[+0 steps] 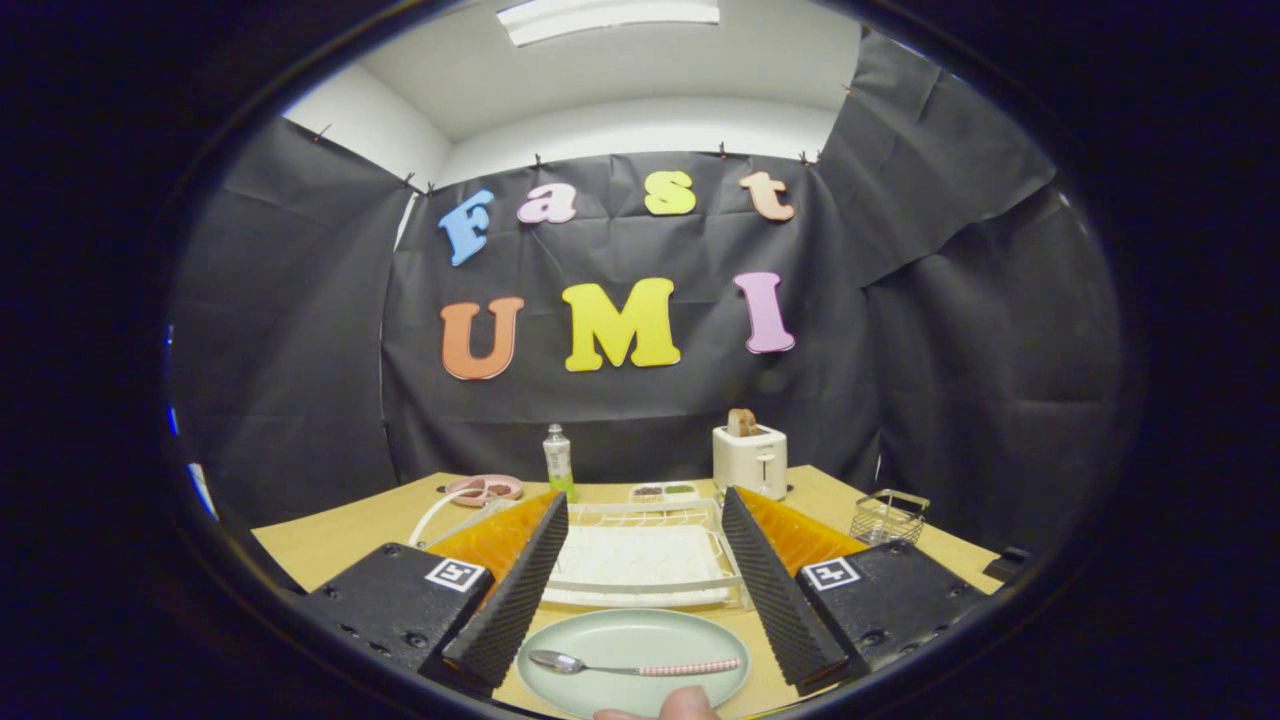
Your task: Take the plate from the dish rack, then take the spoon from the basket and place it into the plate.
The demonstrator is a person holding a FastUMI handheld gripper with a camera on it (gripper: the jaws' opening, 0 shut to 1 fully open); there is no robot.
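A pale green plate (632, 640) lies on the wooden table between my two fingers, close to the camera. Across it rests a spoon (630, 665) with a metal bowl on the left and a pink beaded handle pointing right. My gripper (640, 655) stands open, its fingers spread either side of the plate and touching nothing. Just beyond the plate sits the white dish rack (640, 560) with a bare tray. A small wire basket (888, 517) stands to the right, past the right finger.
A white toaster (749, 458) with a slice in it, a clear bottle (558, 461), a pink dish (484, 489) and a small tray of condiments (663, 492) line the table's far side. A fingertip (688, 705) of a person shows at the plate's near rim.
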